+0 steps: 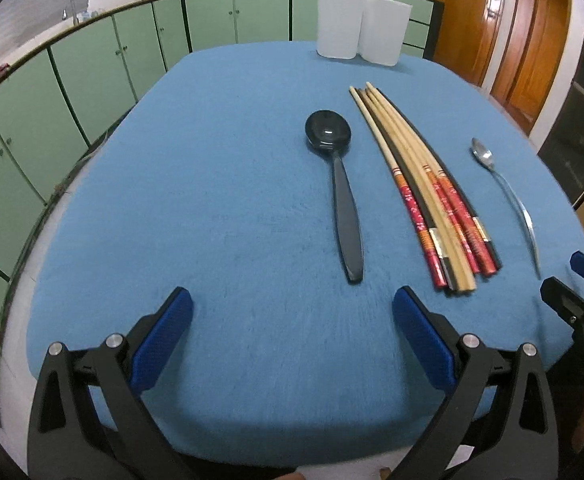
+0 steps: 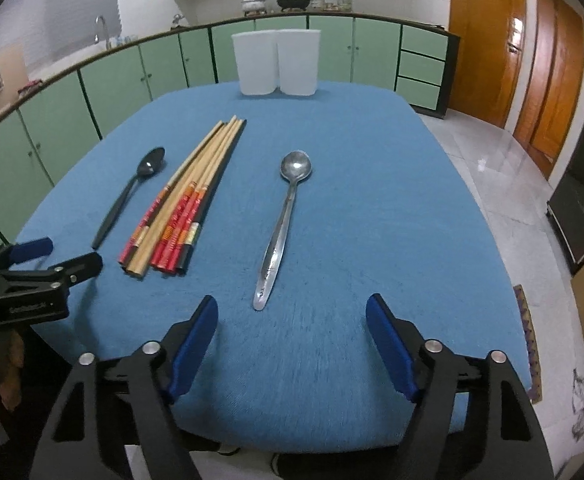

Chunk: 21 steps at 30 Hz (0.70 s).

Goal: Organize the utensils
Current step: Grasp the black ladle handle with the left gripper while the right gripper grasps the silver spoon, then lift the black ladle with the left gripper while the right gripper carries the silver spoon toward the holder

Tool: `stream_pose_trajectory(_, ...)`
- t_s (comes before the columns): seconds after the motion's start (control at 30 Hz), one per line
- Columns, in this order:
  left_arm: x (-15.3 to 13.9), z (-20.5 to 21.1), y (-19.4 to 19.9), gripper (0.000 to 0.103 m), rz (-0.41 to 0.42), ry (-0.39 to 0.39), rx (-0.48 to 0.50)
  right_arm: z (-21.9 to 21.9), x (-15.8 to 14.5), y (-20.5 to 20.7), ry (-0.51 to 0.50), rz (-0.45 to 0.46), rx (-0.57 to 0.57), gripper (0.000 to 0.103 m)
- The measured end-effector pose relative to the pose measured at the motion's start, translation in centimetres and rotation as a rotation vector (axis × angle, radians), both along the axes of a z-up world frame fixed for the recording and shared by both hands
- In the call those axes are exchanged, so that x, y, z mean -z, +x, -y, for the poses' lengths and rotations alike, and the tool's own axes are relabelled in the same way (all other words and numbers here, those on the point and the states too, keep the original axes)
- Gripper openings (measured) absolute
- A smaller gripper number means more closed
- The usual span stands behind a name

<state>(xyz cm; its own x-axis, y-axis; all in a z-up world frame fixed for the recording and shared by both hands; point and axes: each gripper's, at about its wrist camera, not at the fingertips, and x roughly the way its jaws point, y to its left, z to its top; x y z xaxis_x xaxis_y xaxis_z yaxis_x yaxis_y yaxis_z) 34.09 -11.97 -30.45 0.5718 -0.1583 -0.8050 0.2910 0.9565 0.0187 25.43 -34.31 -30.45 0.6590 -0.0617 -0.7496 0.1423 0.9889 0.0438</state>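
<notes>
A black spoon [image 1: 337, 184] lies on the blue tablecloth [image 1: 212, 200], bowl away from me. To its right lies a bundle of chopsticks [image 1: 423, 196], then a steel spoon [image 1: 505, 196]. In the right wrist view the same things show: black spoon [image 2: 130, 194], chopsticks [image 2: 188, 204], steel spoon [image 2: 286, 216]. My left gripper [image 1: 292, 308] is open and empty, near the table's front edge, just short of the black spoon's handle. My right gripper [image 2: 292, 316] is open and empty, its jaws just short of the steel spoon's handle.
Two white cups [image 1: 361, 28] stand side by side at the table's far edge, also in the right wrist view [image 2: 278, 62]. Green kitchen cabinets [image 1: 92, 72] run behind and to the left. Wooden doors [image 2: 531, 48] and tiled floor lie to the right.
</notes>
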Motion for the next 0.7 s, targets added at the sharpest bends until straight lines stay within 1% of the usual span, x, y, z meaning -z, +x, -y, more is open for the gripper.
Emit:
stream_pose_trajectory(0.03, 0.0, 0.2, 0.1, 0.098, 0.010, 0.002, 0.000, 0.1, 0.3, 0.3, -0.008, -0.008, -0.004, 0.072)
stream_pose_trajectory(0.13, 0.0, 0.4, 0.5, 0.099, 0.032, 0.002, -0.014, 0.4, 0.5, 0.6, -0.026, 0.017, -0.019, 0.072)
stream_pose_trajectory(0.17, 0.0, 0.5, 0.4, 0.099, 0.040, 0.000, -0.019, 0.7, 0.5, 0.6, -0.023, 0.022, -0.020, 0.070)
stream_pose_trajectory(0.2, 0.0, 0.5, 0.3, 0.099, 0.054, -0.001, -0.026, 1.0, 0.5, 0.6, -0.021, 0.028, -0.018, 0.068)
stream_pose_trajectory(0.27, -0.1, 0.5, 0.0, 0.098, 0.069, -0.010, -0.036, 1.7, 0.5, 0.7, -0.011, 0.038, -0.012, 0.056)
stream_pose_trajectory(0.3, -0.2, 0.5, -0.2, 0.095, 0.076, -0.014, -0.036, 1.9, 0.5, 0.8, -0.004, 0.041, -0.009, 0.053)
stream_pose_trajectory(0.33, -0.3, 0.6, -0.5, 0.087, 0.084, -0.024, -0.028, 2.1, 0.4, 0.8, 0.005, 0.045, -0.005, 0.048)
stream_pose_trajectory(0.37, -0.5, 0.7, -0.7, 0.082, 0.093, -0.031, -0.018, 2.2, 0.4, 0.7, 0.016, 0.051, -0.011, 0.040)
stream_pose_trajectory(0.4, -0.6, 0.9, -0.9, 0.070, 0.102, -0.033, -0.003, 2.0, 0.4, 0.7, 0.020, 0.053, -0.019, 0.037)
stream_pose_trajectory(0.43, -0.7, 1.3, -0.7, 0.061, 0.105, -0.032, 0.005, 1.8, 0.4, 0.8, 0.015, 0.058, -0.030, 0.033)
stream_pose_trajectory(0.47, -0.8, 1.5, -0.7, 0.056, 0.108, -0.035, 0.017, 1.5, 0.4, 0.8, 0.008, 0.062, -0.041, 0.028)
stream_pose_trajectory(0.5, -0.8, 1.8, -0.7, 0.049, 0.111, -0.035, 0.020, 1.2, 0.4, 0.9, -0.001, 0.066, -0.052, 0.027)
stream_pose_trajectory(0.53, -0.7, 2.1, -0.5, 0.042, 0.113, -0.038, 0.023, 1.2, 0.4, 1.0, 0.002, 0.069, -0.058, 0.023)
stream_pose_trajectory(0.57, -0.7, 2.3, -0.5, 0.038, 0.114, -0.043, 0.030, 1.2, 0.4, 1.2, 0.013, 0.069, -0.065, 0.018)
stream_pose_trajectory(0.63, -0.9, 2.7, -0.3, 0.018, 0.106, -0.059, 0.043, 1.2, 0.3, 1.5, 0.031, 0.066, -0.073, 0.012)
stream_pose_trajectory(0.67, -1.0, 2.8, -0.1, 0.013, 0.098, -0.065, 0.047, 1.2, 0.2, 1.5, 0.036, 0.064, -0.073, 0.012)
stream_pose_trajectory(0.7, -1.1, 2.9, 0.1, 0.012, 0.087, -0.068, 0.046, 1.2, 0.2, 1.5, 0.040, 0.062, -0.073, 0.011)
